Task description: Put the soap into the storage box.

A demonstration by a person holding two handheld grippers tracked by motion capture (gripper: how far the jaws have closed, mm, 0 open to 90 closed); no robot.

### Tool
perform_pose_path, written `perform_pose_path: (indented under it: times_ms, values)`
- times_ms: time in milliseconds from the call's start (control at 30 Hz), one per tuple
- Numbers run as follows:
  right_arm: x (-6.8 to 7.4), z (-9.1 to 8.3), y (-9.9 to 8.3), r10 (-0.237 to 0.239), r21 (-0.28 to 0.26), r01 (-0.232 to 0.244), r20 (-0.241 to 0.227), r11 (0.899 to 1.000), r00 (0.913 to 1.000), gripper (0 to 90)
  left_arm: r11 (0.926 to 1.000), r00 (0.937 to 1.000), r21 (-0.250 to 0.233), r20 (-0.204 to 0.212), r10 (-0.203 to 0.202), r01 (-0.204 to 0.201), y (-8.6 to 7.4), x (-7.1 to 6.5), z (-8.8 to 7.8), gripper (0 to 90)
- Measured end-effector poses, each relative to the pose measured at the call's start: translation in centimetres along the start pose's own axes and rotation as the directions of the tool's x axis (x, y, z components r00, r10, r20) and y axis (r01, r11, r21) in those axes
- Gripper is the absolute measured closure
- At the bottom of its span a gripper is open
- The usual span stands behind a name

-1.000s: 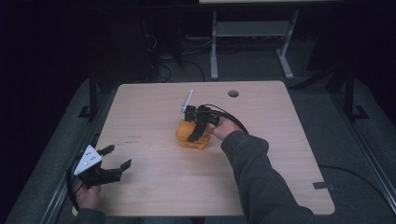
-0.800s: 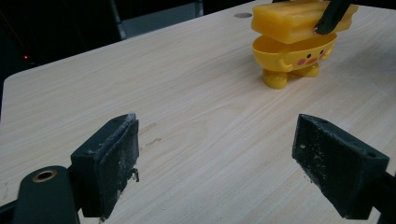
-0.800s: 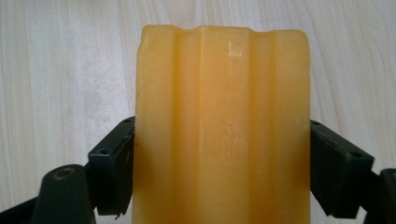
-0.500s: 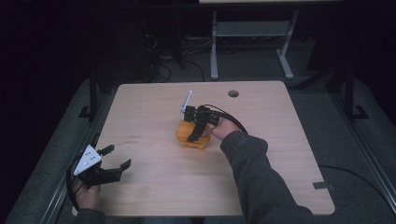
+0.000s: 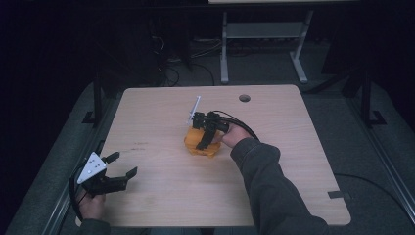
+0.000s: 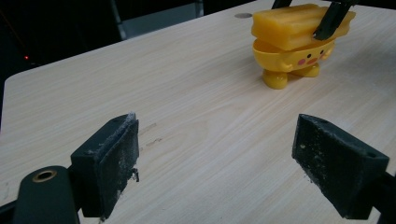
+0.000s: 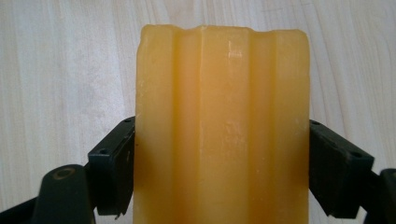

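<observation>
A ribbed yellow bar (image 6: 299, 21) lies across the top of a yellow duck-faced holder (image 6: 289, 60) with small feet, near the middle of the table. My right gripper (image 5: 203, 142) is shut on the bar (image 7: 222, 116), one black jaw pressed against each long side. In the high view the bar and holder (image 5: 198, 147) sit partly under that gripper and hand. My left gripper (image 5: 125, 165) rests at the table's front left corner. Its jaws stand wide open with nothing between them (image 6: 224, 163), pointing toward the holder.
The light wooden table (image 5: 293, 147) has a round cable hole (image 5: 244, 98) near its far edge. The right sleeve (image 5: 264, 181) crosses the front right of the table. A metal table frame (image 5: 264, 34) stands on the dark floor beyond.
</observation>
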State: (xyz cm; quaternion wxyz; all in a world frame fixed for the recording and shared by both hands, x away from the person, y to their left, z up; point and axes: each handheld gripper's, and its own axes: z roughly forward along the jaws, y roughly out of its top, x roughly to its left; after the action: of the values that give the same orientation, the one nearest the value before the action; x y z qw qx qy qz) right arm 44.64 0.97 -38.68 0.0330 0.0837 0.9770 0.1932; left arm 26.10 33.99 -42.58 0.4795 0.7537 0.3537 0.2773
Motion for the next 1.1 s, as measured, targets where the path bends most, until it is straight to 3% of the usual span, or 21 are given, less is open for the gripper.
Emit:
perform_pose_path:
  times_ms: [800, 1100]
  values:
    - [0.06, 0.36, -0.32, 0.030, -0.025, -0.030, -0.004, 0.999, 0.9995, 19.7, 1.0000, 1.0000, 0.004, 0.002, 0.004, -0.004, 0.03, -0.04, 0.01, 13.9]
    - [0.15, 0.16, -0.43, 0.032, -0.030, -0.031, 0.015, 0.999, 0.9994, 17.7, 1.0000, 1.0000, 0.002, 0.002, 0.001, -0.001, 0.03, -0.08, 0.04, 13.9]
